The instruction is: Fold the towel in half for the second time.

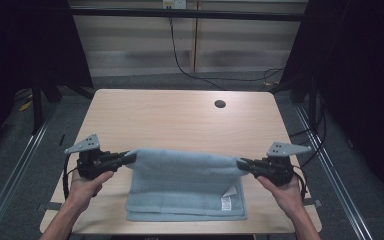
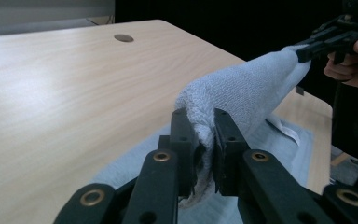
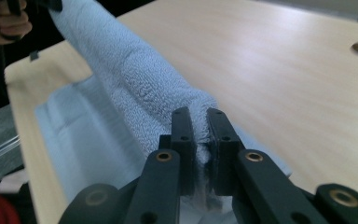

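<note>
A light blue towel (image 1: 185, 182) lies on the near half of the wooden table (image 1: 180, 117), with its far edge lifted off the surface. My left gripper (image 1: 130, 158) is shut on the towel's far left corner (image 2: 204, 122), and my right gripper (image 1: 241, 164) is shut on the far right corner (image 3: 199, 108). The lifted edge stretches between the two grippers like a ridge (image 2: 256, 84) (image 3: 135, 79). The rest of the towel rests flat toward the front edge. A white label (image 1: 226, 202) sits near its front right corner.
A round cable hole (image 1: 220, 104) is in the table's far right part. The far half of the tabletop is bare wood. Dark frame posts and cables (image 1: 180, 60) stand beyond the table, and floor rails run along both sides.
</note>
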`<state>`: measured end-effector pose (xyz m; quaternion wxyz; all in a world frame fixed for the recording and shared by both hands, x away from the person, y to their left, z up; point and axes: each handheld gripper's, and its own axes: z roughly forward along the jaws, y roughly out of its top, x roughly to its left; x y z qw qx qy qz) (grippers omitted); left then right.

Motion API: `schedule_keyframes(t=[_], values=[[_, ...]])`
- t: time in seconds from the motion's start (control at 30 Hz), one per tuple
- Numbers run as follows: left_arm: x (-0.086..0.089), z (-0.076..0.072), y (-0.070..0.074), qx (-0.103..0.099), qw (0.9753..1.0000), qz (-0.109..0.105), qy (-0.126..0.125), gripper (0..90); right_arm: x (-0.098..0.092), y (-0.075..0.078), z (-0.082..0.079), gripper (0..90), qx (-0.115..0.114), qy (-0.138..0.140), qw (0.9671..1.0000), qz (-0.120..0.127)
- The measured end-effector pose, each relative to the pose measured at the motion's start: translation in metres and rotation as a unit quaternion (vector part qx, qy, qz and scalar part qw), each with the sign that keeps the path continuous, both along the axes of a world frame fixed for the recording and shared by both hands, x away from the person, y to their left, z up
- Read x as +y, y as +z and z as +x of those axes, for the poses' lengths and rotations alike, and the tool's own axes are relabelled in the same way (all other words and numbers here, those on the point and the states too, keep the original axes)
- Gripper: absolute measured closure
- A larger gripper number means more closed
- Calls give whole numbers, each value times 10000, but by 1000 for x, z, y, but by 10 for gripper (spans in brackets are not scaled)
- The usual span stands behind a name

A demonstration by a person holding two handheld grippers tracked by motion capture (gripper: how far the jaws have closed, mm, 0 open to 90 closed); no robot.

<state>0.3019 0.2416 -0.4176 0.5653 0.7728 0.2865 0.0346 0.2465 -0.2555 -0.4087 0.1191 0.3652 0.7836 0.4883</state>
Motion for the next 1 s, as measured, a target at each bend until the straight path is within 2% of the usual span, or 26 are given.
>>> schedule_keyframes(t=[0.03, 0.1, 0.13, 0.23, 0.3, 0.43, 0.5, 0.57, 0.6, 0.67, 0.73, 0.8, 0.83, 0.93, 1.0], values=[[-1, -3, -2, -20, 10000, 40, -43, 807, 1, -4, -5, 824, 29, 25, 10000, -59], [-2, -9, -9, 117, 9998, -55, -164, 801, 2, -13, -15, 819, 74, 0, 9994, -333], [-4, -12, -16, 141, 9997, 8, -185, 801, 2, -18, -19, 814, 126, 43, 9990, -415], [-6, -18, -31, 346, 9990, 125, -245, 798, 0, -38, -29, 807, 320, 84, 9986, -419], [-6, -23, -39, 400, 9982, 354, -287, 792, -2, -51, -33, 799, 495, 66, 9982, -339], [1, -38, -53, 583, 9965, 526, -302, 758, 1, -60, -42, 742, 621, 138, 9972, -393], [5, -46, -55, 650, 9961, 476, -356, 731, 0, -59, -48, 713, 629, 191, 9973, -316], [10, -53, -54, 672, 9967, 357, -296, 640, -2, -58, -55, 668, 652, 232, 9974, -176], [13, -55, -51, 648, 9970, 262, -331, 618, -3, -58, -59, 657, 643, 252, 9975, -123], [18, -58, -45, 491, 9984, 170, -202, 589, -4, -55, -63, 625, 613, 238, 9978, -39], [20, -52, -40, 463, 9988, 155, -51, 529, -3, -53, -62, 594, 572, 212, 9981, -5], [20, -42, -37, 466, 9983, 267, 231, 488, -3, -50, -56, 568, 510, 144, 9986, -7], [19, -36, -37, 485, 9980, 295, 284, 464, -3, -49, -52, 547, 491, 96, 9987, 53], [18, -14, -36, 359, 9967, 547, 481, 431, -3, -44, -36, 496, 386, -93, 9991, 119], [21, -2, -37, 337, 9955, 621, 638, 406, -5, -41, -25, 464, 303, -304, 9989, 172]])
